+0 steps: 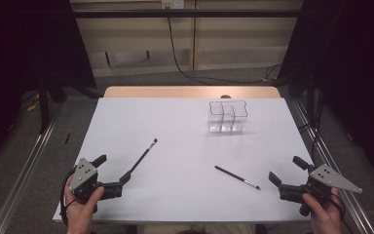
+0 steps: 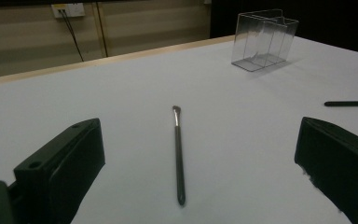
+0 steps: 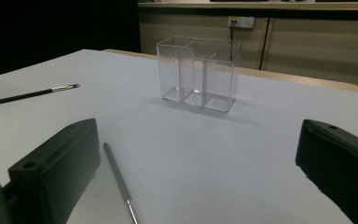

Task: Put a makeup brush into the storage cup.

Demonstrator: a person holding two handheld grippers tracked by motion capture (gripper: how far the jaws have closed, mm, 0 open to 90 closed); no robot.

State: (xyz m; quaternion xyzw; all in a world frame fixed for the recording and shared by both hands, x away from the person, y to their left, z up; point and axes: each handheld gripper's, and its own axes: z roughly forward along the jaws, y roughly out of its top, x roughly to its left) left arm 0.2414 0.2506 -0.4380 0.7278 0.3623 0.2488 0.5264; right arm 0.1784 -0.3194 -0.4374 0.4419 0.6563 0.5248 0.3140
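left gripper (image 1: pixel 113 170): jaws spread wide, nothing between the pads; held low over the near-left part of the table, aimed up-table.
left gripper's own view: the two black jaws stand far apart at the bottom corners, with the left brush lying lengthwise in the gap ahead of them, untouched.
right gripper (image 1: pixel 286 170): jaws likewise released and empty; held at the near-right corner, pointing inward toward the table's middle.
right gripper's own view: the right brush runs just beside the left-hand jaw, handle end farther away, ferrule end toward the bottom edge; no contact visible.
left brush (image 2: pixel 179 154): slim dark makeup brush, flat on the table, bristle tip away from the gripper, butt end near the jaws.
right brush (image 1: pixel 237 177): second slim dark brush with a silver ferrule, flat on the table, between the two grippers and nearer the right one.
clear organiser (image 1: pixel 227 116): transparent box with upright dividers, standing upright on the far-right part of the table, compartments bare, well apart from both brushes.
table (image 1: pixel 175 122): white sheet over a wooden top.
step in hand: judged as the approach before the first pick; neither brush lifted.
next move calls for: lowering one set of jaws astride a handle and closing across its thin width, close to the surface, then tipping it upright over a compartment.
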